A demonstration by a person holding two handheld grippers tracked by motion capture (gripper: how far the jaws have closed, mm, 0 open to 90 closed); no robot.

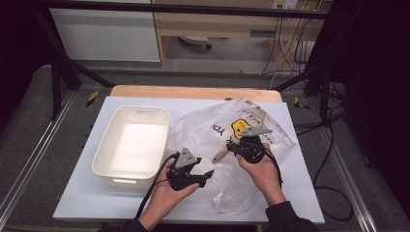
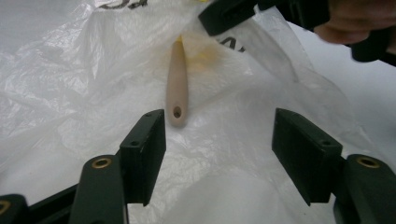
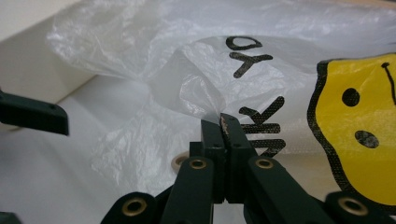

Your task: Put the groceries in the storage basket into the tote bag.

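Observation:
A thin clear plastic bag [image 1: 212, 128] printed with a yellow smiley face [image 3: 359, 116] and black letters lies crumpled on the white table top. A pale wooden handle [image 2: 176, 84] with a hole at its end sticks out from under the bag's film, toward my left gripper. That left gripper [image 2: 219, 126] is open, just short of the handle's end, nothing between its jaws. My right gripper [image 3: 220, 122] is shut on a raised fold of the bag, right above the handle [image 1: 220, 155]. What the handle belongs to is hidden inside the bag.
A white plastic bin [image 1: 133, 145] stands at the left, close beside the bag, and looks empty. The white mat [image 1: 300, 183] covers a wooden table; its front edge is near my forearms. Metal frame rails run along both sides.

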